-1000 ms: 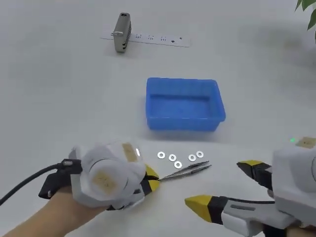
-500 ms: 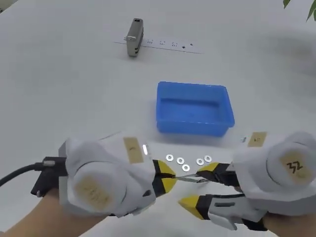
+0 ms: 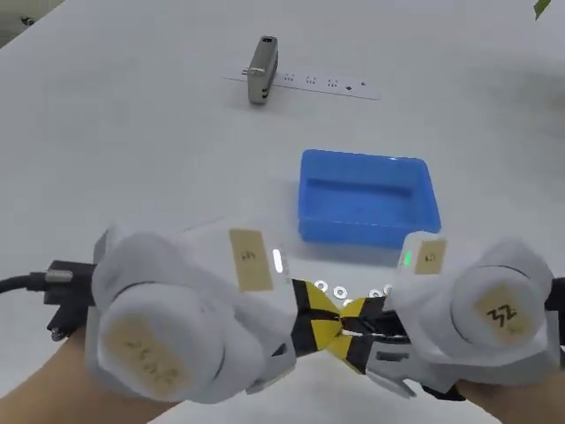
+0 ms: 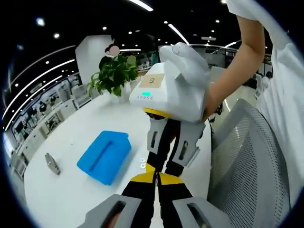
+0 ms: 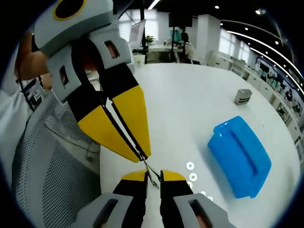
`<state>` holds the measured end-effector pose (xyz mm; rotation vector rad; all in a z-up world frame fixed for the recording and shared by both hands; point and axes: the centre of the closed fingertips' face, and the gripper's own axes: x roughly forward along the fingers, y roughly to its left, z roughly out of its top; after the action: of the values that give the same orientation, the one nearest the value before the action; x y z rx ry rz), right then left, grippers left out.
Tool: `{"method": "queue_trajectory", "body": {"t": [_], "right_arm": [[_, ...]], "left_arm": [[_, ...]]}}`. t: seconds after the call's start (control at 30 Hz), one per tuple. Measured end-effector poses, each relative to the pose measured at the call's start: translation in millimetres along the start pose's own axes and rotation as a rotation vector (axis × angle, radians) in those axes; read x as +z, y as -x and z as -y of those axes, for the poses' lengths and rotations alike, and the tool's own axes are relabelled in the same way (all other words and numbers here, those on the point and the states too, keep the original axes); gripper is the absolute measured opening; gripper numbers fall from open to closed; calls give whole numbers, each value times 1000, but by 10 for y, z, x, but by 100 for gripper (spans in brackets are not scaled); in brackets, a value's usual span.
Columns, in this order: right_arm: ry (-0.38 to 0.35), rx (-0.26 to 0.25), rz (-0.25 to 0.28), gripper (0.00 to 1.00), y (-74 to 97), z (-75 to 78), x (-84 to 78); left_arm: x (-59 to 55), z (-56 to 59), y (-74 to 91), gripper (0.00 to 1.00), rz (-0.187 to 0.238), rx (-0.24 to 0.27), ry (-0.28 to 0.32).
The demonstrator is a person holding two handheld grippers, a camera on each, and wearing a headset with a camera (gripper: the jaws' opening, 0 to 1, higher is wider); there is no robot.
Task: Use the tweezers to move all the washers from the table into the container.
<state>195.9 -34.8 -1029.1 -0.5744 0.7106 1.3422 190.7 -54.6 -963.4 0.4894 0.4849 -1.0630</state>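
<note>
**STATUS: TWEEZERS AT THE JAW TIPS, NO WASHER MOVED YET**

**1. Grippers.** The left gripper (image 4: 157, 176) has its jaws closed on the tweezers (image 5: 151, 172). In the right gripper view the thin dark blades run up between its yellow jaws. The right gripper (image 5: 154, 176) faces it tip to tip. Its jaws are set at a narrow gap, with the free end of the tweezers inside that gap. Whether those jaws actually press on the tool cannot be told.

**2. Work items.** The washers (image 5: 190, 166) lie loose on the table (image 5: 190, 95), just beyond the jaw tips. They sit between the grippers and the blue container (image 5: 240, 154), which stands apart from them.

**3. Progress.** In the head view the container floor looks bare, and no washer sits in the tweezers. Judged from this, the task is at the tool-grasp stage and every washer is left to move.

**4. View comparison.**
- **Head view:** gives the layout, with the container beyond the washers and a power strip (image 3: 309, 81) with an adapter (image 3: 262, 57) farther back. The gripper bodies cover part of the washer row, and the tool is hard to make out.
- **Right gripper view:** shows the jaw junction clearly.
- **Left gripper view:** presents the right gripper head-on, with the person's arm (image 4: 237, 71) and a mesh chair (image 4: 242, 161) behind. The tweezers are too thin to pick out there.
</note>
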Motion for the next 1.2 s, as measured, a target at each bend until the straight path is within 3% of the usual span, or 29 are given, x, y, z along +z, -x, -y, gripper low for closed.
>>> {"method": "queue_trajectory", "body": {"t": [0.17,0.23,0.3,0.37,0.5,0.57,0.6,0.8,0.93,1.03,1.2], "right_arm": [[26,-30,25,4,11,91,90],[30,-59,41,4,22,172,111],[10,-90,65,4,40,263,138],[-21,-118,85,4,53,353,153],[-146,-173,168,4,78,521,208],[-222,-186,211,4,87,598,232],[-248,-194,223,4,81,644,230],[-265,-221,230,4,25,766,213],[-326,-211,258,4,1,805,233],[-322,-216,252,5,-35,802,235],[-332,-215,244,5,-76,815,241]], "left_arm": [[35,-207,6,0,36,65,56],[78,-307,21,9,93,110,130],[59,-400,63,14,124,160,216],[31,-483,138,20,143,223,233],[-91,-495,282,38,140,304,304],[-187,-454,366,49,127,348,329],[-249,-400,416,50,110,363,329],[-558,-231,627,62,61,466,428],[-758,-223,807,71,2,573,416],[-850,-268,902,71,-60,638,350],[-814,-363,941,75,-43,702,292]]}}
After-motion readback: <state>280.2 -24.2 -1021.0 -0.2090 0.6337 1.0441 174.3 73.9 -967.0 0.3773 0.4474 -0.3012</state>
